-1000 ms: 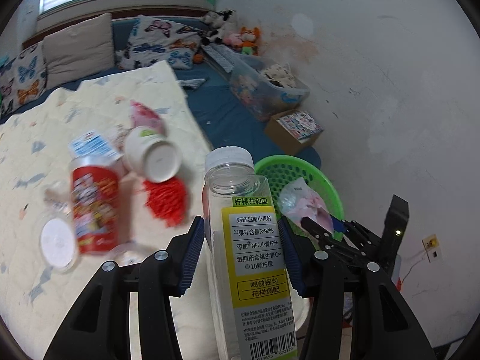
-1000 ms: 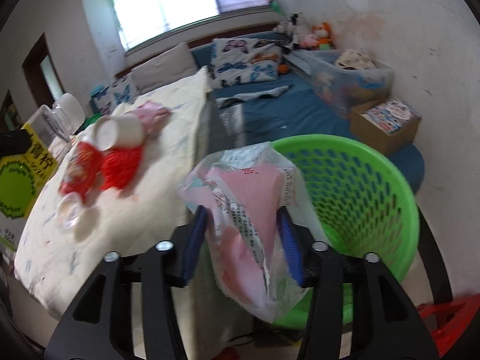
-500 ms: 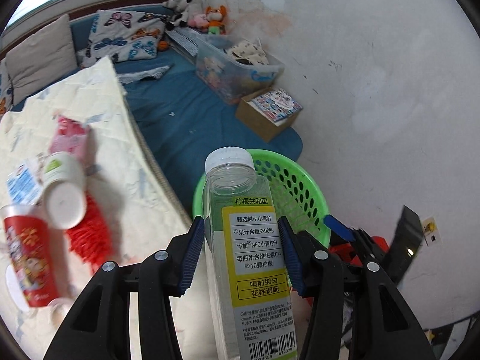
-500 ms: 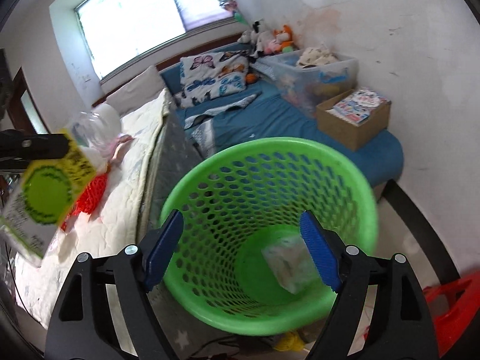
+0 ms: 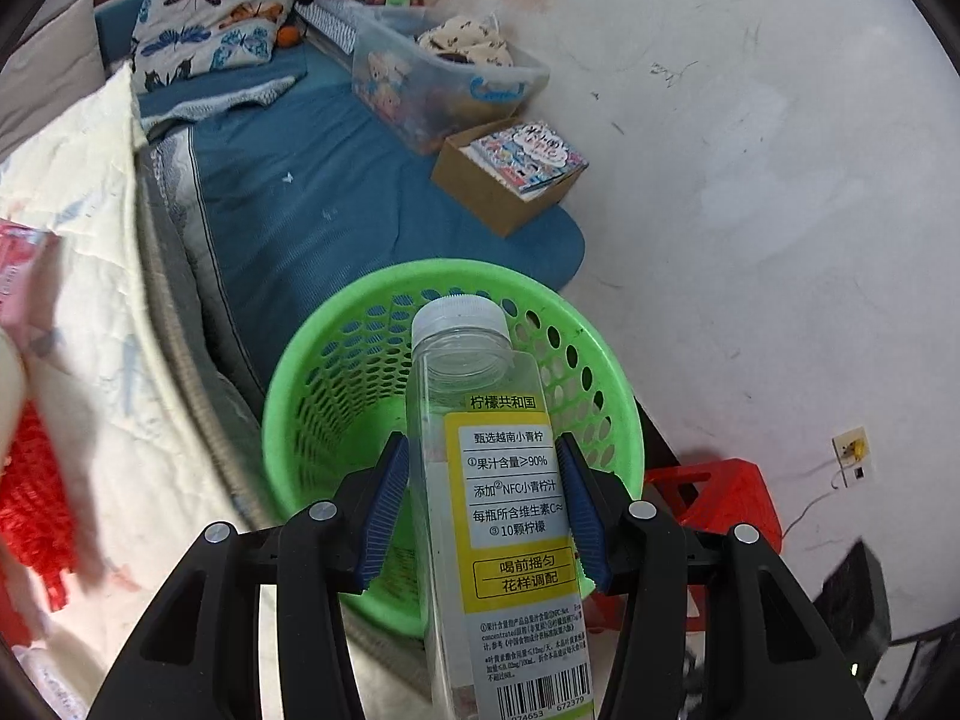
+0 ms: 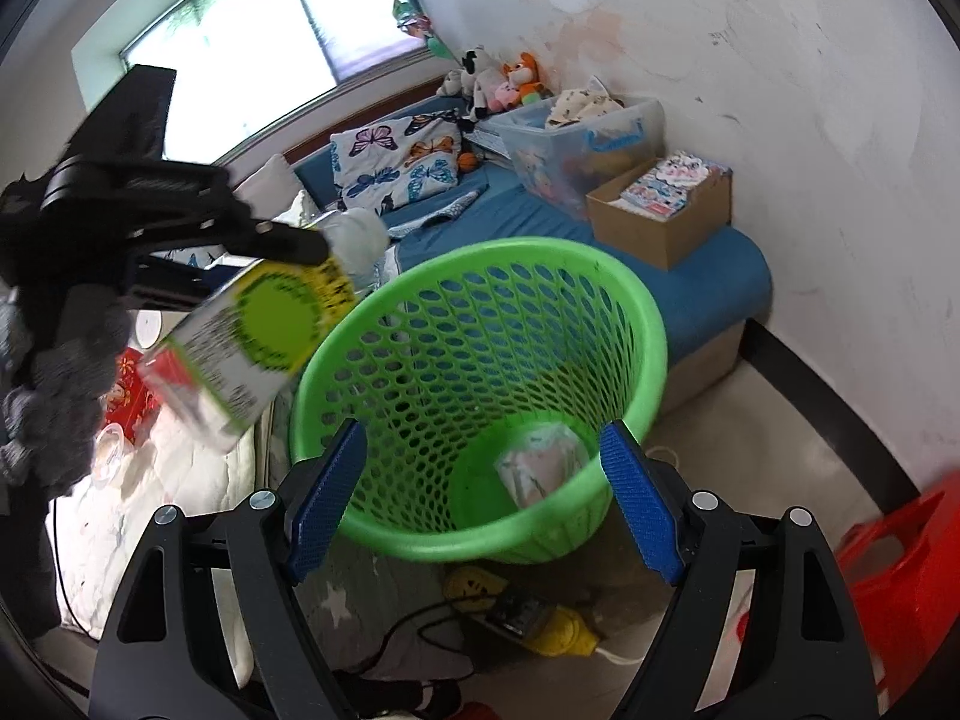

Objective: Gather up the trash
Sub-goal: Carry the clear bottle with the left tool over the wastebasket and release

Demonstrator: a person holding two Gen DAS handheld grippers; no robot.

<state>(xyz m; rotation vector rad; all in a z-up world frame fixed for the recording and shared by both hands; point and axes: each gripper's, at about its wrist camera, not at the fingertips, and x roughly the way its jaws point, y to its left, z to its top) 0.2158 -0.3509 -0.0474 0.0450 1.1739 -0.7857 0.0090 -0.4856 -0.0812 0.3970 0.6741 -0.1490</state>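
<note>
The bottle (image 5: 480, 480) in the left gripper (image 5: 483, 507) looks empty, so it should be light, and its clear plastic wall is stiff enough to take a squeeze but smooth and likely slippery; the best hold is probably where the blue pads already press, on the flat sides at mid-body over the label, not on the narrower neck. It is a tall, square-shouldered clear bottle with a white screw cap and a yellow label carrying printed text and a barcode near the bottom. The left gripper is clamped on it from both sides, and in the left wrist view the bottle hangs tilted over the near rim of the green basket (image 5: 312, 372), cap pointing toward the basket's opening. The right gripper (image 6: 480, 498) has just been opening; its jaws stand wide apart with nothing between them, hovering above the same basket's near rim. A crumpled plastic bag (image 6: 543, 462) lies on the basket floor, pale and soft, surely featherlight. The basket stands on the floor just beside the bed (image 5: 78, 276), on its right, with a red stool (image 6: 900, 576) further right. More litter, including something red and bristly (image 5: 30, 492), remains on the bed's left side.
</note>
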